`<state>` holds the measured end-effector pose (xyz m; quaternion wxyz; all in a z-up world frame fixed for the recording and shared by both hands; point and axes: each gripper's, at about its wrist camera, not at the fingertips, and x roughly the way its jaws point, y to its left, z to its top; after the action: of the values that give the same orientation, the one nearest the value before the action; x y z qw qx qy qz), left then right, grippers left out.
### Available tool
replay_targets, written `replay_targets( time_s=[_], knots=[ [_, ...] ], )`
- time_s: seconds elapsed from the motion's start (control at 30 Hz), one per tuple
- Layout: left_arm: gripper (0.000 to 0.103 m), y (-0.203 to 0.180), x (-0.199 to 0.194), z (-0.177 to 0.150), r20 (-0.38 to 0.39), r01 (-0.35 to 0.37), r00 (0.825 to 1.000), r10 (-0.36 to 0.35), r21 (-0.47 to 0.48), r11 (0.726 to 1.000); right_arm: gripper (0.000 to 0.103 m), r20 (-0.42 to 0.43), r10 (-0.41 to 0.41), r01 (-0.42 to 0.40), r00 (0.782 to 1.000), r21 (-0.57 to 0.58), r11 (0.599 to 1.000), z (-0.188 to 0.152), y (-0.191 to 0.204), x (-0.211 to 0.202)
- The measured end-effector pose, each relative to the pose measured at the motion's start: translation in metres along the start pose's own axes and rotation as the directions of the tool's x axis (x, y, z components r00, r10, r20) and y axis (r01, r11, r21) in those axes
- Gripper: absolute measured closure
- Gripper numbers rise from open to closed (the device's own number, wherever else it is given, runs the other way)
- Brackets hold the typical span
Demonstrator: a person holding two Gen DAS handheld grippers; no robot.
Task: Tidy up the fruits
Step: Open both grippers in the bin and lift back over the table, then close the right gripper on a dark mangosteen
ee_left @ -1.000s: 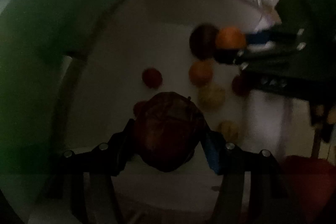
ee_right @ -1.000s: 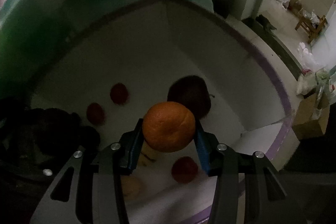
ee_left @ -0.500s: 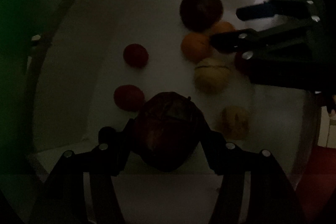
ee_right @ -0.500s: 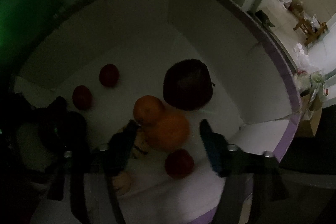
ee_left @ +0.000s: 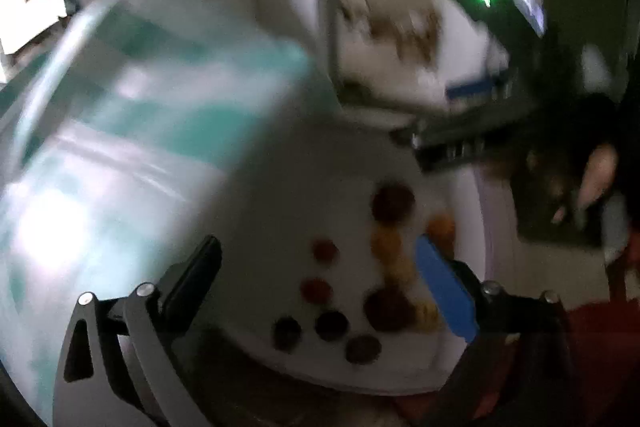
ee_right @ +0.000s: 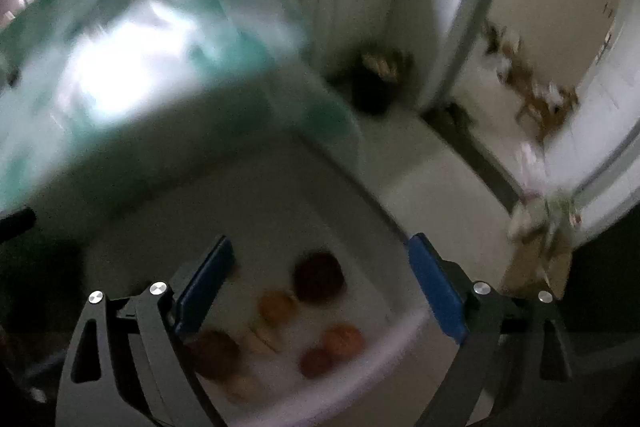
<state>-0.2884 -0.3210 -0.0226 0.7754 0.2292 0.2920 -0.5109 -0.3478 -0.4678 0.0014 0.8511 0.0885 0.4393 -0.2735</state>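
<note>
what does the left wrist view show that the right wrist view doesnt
Only the left wrist view shows the right gripper with its green light, the person's hand, and three dark round objects at the box's near edge. Only the right wrist view shows the dark bin and the room through the doorway. Both show the white box, the fruit in it, and open, empty jaws.

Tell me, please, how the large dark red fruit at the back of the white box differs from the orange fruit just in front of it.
In the right wrist view, the dark red fruit is clearly bigger than the orange fruit. Its skin is deep maroon, while the other's is pale orange. It lies nearer the far wall of the white box; the orange one lies closer to the camera. Both are roundish, blurred, and rest loose on the box floor.
</note>
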Motion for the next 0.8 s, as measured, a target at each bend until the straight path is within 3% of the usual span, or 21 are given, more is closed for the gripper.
replay_targets(
  time_s=[0.07, 0.13, 0.23, 0.33, 0.47, 0.53, 0.57, 0.67, 0.73, 0.8],
  knots=[
    [0.002, 0.028, -0.037, 0.005, 0.101, -0.070, 0.992, 0.076, -0.064, 0.995, 0.016, 0.060, 0.077, -0.077, 0.995, -0.007, 0.997, 0.009, 0.017, -0.018],
    [0.002, 0.063, -0.063, 0.006, 0.141, -0.134, 0.978, 0.153, -0.140, 0.981, 0.016, 0.113, 0.181, -0.178, 0.977, -0.035, 0.983, 0.020, 0.048, -0.033],
    [0.002, 0.134, -0.093, -0.006, 0.150, -0.226, 0.948, 0.280, -0.302, 0.926, 0.016, 0.136, 0.351, -0.341, 0.927, -0.093, 0.936, 0.036, 0.096, -0.046],
    [0.002, 0.207, -0.124, -0.027, 0.108, -0.336, 0.898, 0.427, -0.458, 0.823, 0.016, 0.128, 0.480, -0.455, 0.868, -0.183, 0.872, 0.052, 0.157, -0.052],
    [0.002, 0.312, -0.159, -0.066, -0.024, -0.476, 0.809, 0.588, -0.614, 0.630, 0.016, 0.081, 0.539, -0.502, 0.838, -0.269, 0.822, 0.070, 0.238, -0.045],
    [0.002, 0.355, -0.171, -0.087, -0.091, -0.516, 0.772, 0.629, -0.668, 0.537, 0.016, 0.029, 0.569, -0.535, 0.822, -0.306, 0.788, 0.075, 0.280, -0.039],
    [0.002, 0.383, -0.181, -0.099, -0.126, -0.525, 0.754, 0.645, -0.705, 0.476, 0.016, 0.012, 0.571, -0.535, 0.821, -0.333, 0.776, 0.078, 0.304, -0.037],
    [0.002, 0.436, -0.191, -0.115, -0.190, -0.519, 0.728, 0.658, -0.780, 0.349, 0.016, -0.016, 0.566, -0.523, 0.825, -0.404, 0.751, 0.086, 0.353, -0.029],
    [0.002, 0.463, -0.194, -0.125, -0.197, -0.488, 0.731, 0.653, -0.820, 0.298, 0.016, -0.043, 0.564, -0.526, 0.825, -0.422, 0.738, 0.100, 0.383, -0.013],
    [0.002, 0.473, -0.196, -0.131, -0.199, -0.476, 0.726, 0.658, -0.837, 0.272, 0.016, -0.067, 0.553, -0.528, 0.830, -0.414, 0.742, 0.113, 0.407, -0.002]
  ],
)
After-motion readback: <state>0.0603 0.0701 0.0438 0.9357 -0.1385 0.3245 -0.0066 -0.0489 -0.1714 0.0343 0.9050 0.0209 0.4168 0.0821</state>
